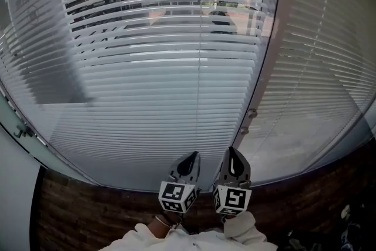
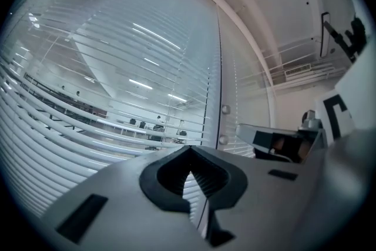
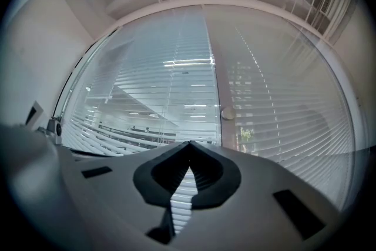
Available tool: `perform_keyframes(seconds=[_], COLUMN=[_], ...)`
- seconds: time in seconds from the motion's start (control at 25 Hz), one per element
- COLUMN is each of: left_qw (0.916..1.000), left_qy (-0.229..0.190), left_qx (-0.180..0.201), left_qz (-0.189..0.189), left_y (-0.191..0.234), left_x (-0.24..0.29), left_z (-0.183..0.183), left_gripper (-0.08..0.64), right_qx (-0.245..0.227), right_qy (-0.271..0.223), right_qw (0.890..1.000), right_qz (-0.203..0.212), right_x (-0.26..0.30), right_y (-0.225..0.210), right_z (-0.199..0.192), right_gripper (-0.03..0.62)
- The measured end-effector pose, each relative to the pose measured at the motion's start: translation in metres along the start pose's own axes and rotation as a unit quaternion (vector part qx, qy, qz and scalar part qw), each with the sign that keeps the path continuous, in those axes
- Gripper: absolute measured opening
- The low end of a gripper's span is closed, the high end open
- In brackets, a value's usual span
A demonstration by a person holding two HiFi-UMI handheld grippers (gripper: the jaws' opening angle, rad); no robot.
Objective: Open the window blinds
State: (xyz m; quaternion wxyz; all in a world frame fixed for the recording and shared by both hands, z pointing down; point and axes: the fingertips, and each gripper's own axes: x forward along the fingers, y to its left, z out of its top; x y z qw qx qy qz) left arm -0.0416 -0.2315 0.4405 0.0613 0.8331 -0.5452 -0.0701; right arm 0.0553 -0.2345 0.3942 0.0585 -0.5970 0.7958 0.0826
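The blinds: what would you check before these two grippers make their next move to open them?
1. The left gripper is empty: ok, its jaws are together with nothing between them.
2. The right gripper is empty: ok, likewise.
3. Jaws wide enough to take a knob: not ok, both are shut.
4. Control found: cannot tell. Two round knobs sit on the frame between the panes, but their purpose is unclear.
5. A gripper touching a knob: not ok, both are apart from them.
6. The blinds are open: not ok. The upper slats are see-through, but the lower slats look closed.
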Motion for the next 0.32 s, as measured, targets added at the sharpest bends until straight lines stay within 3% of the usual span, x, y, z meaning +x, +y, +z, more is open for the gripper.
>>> perform_keyframes(seconds=[0.32], left_qw=[1.0000], left_qy=[0.001], left_qx=[-0.002], left_qz=[0.005], left_y=[0.0046], left_x=[-0.0028], left_z=[-0.0011], left_gripper=[-0.002], right_qx=[0.002], right_qy=[0.005], right_qw=[1.000], right_qz=[0.002], right_x=[0.0002], right_y=[0.0045], right_z=[-0.0037], right_gripper=[0.011])
